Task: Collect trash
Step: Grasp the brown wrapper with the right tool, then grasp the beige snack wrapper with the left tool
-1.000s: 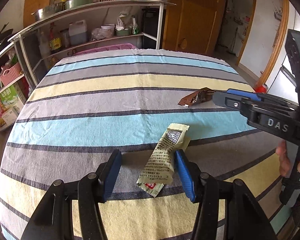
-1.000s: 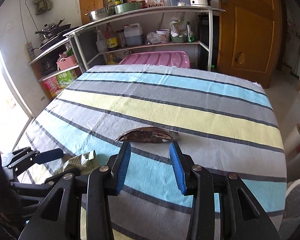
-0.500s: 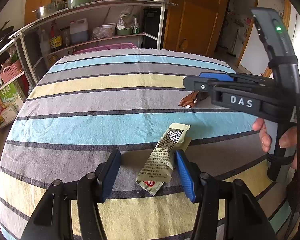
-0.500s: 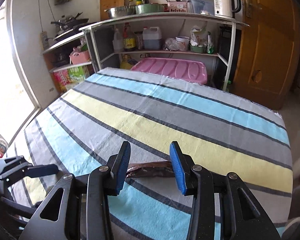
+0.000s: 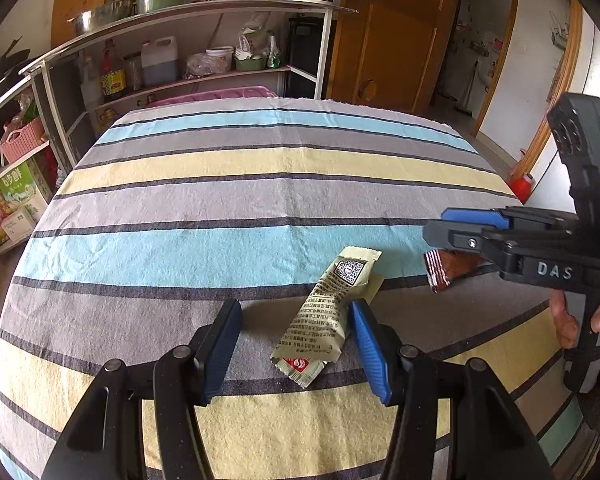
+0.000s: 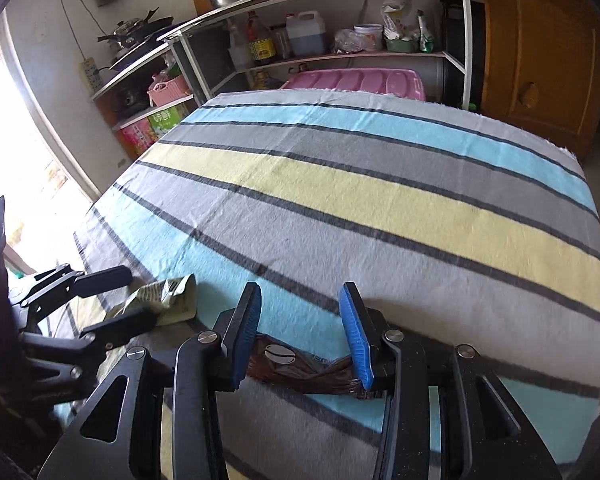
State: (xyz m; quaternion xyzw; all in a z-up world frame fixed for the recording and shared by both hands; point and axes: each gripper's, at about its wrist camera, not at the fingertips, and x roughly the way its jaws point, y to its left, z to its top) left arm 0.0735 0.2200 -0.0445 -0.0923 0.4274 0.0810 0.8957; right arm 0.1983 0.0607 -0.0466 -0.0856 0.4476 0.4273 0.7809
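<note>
Striped blue, yellow and grey tablecloth (image 5: pixel 228 200) lies under both our grippers: left gripper (image 5: pixel 296 344) spread around the pale green printed wrapper (image 5: pixel 324 316), right gripper (image 6: pixel 300 336), at three o'clock, spread astride the brown foil wrapper (image 6: pixel 296 372), ready to pinch.

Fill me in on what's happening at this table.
A person is clearing wrappers off a striped tablecloth with two handheld claws. The left claw sits open around a pale green wrapper, not gripping it. The right claw straddles a brown wrapper, which lies flat between its pads, not yet picked up.
</note>
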